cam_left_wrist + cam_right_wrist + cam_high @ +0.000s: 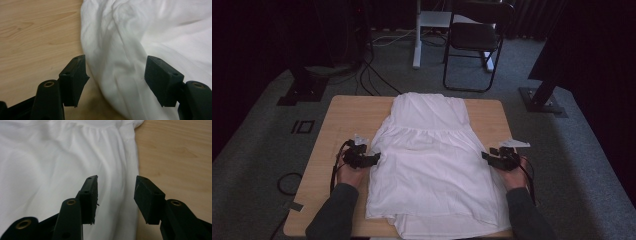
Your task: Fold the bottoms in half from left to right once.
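A white dress lies flat on the wooden table, bodice at the far end, hem hanging toward the near edge. My left gripper sits at the dress's left edge, open; a rumpled fold of the white cloth lies between its jaws, with neither of the pads pressing on it. My right gripper is at the right edge of the dress, open, jaws straddling the side seam, its pads apart from the fabric.
A black folding chair and a white table leg stand beyond the table. Cables and dark stand bases lie on the grey carpet around it. Bare wood shows left and right of the dress.
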Motion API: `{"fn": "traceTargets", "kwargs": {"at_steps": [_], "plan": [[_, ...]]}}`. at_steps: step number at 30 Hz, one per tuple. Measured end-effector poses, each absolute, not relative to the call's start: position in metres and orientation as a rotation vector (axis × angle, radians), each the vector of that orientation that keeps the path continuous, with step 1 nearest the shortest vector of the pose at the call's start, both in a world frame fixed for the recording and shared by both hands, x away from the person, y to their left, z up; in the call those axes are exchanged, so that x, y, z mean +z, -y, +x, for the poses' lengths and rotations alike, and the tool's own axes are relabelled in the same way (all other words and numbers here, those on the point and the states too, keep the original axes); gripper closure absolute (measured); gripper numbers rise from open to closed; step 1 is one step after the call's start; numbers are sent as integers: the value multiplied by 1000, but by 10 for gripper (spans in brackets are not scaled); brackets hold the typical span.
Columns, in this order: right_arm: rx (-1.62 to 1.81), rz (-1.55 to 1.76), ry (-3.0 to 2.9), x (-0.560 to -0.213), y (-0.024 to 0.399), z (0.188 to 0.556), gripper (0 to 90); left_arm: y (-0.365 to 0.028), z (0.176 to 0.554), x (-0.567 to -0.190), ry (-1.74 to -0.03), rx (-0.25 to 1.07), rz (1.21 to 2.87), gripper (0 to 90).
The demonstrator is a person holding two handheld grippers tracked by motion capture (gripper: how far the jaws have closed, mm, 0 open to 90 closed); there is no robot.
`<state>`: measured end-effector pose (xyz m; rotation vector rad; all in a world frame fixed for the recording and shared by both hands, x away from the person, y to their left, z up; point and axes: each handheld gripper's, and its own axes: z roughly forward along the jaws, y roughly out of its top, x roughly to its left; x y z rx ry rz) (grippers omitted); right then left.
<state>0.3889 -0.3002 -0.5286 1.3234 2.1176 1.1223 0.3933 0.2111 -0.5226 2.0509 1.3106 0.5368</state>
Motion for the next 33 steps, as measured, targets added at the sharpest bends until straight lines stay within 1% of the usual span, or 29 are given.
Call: {"fn": "traceTargets", "kwargs": {"at_steps": [3, 4, 5, 6, 7, 8, 9, 10, 13, 14, 15, 16, 18, 19, 20, 21, 22, 23, 24, 25, 26, 27, 30, 31, 32, 33], "plan": [[1096, 1356, -2147, -535, 289, 416, 533, -207, 405, -532, -1332, 497, 2069, 403], [1053, 1373, -2166, -541, 282, 428, 582, -205, 407, -537, -1325, 480, 2083, 473], [1053, 1373, -2166, -541, 282, 428, 582, -205, 407, -537, -1325, 480, 2083, 524], [1011, 1369, -2199, -547, 278, 433, 768, -203, 406, -541, -1297, 486, 2112, 635], [1011, 1369, -2199, -547, 278, 433, 768, -203, 406, -541, -1297, 486, 2112, 707], [984, 1371, -2210, -549, 277, 433, 822, -203, 403, -542, -1268, 491, 2113, 707], [948, 1382, -2217, -551, 276, 433, 881, -203, 400, -542, -1259, 500, 2116, 797], [962, 1403, -2210, -553, 278, 427, 892, -204, 395, -540, -1247, 519, 2134, 843], [959, 1407, -2211, -554, 280, 418, 894, -206, 385, -539, -1230, 535, 2141, 849], [959, 1397, -2217, -554, 281, 404, 894, -209, 377, -539, -1223, 538, 2139, 851], [959, 1397, -2217, -554, 281, 404, 894, -211, 370, -539, -1216, 547, 2135, 851], [967, 1384, -2223, -555, 282, 385, 894, -214, 361, -540, -1201, 547, 2135, 853], [975, 1386, -2223, -556, 283, 378, 893, -218, 343, -541, -1180, 545, 2133, 853], [998, 1391, -2227, -557, 285, 366, 893, -219, 336, -542, -1167, 541, 2128, 852], [1023, 1405, -2224, -558, 289, 349, 892, -222, 318, -542, -1124, 534, 2148, 849], [1023, 1405, -2224, -558, 289, 349, 892, -222, 318, -542, -1124, 534, 2148, 848], [1043, 1422, -2221, -560, 295, 331, 891, -223, 302, -541, -1103, 516, 2151, 847], [1043, 1422, -2221, -560, 295, 331, 891, -223, 302, -541, -1103, 516, 2151, 846], [1064, 1441, -2213, -561, 302, 311, 891, -222, 294, -544, -1094, 500, 2162, 846], [1064, 1441, -2213, -561, 302, 311, 891, -220, 289, -546, -1086, 493, 2177, 846], [1078, 1448, -2205, -563, 306, 298, 891, -218, 278, -549, -1064, 490, 2189, 843], [1078, 1448, -2205, -563, 306, 298, 891, -218, 278, -549, -1064, 490, 2189, 844], [1076, 1461, -2205, -563, 310, 283, 891, -217, 272, -548, -1062, 463, 2184, 832], [1070, 1469, -2211, -562, 311, 281, 882, -216, 272, -548, -1056, 459, 2179, 798], [1065, 1468, -2222, -561, 310, 281, 845, -216, 273, -548, -1058, 461, 2167, 730], [1067, 1460, -2232, -560, 309, 283, 743, -219, 278, -546, -1077, 467, 2129, 632]]}}
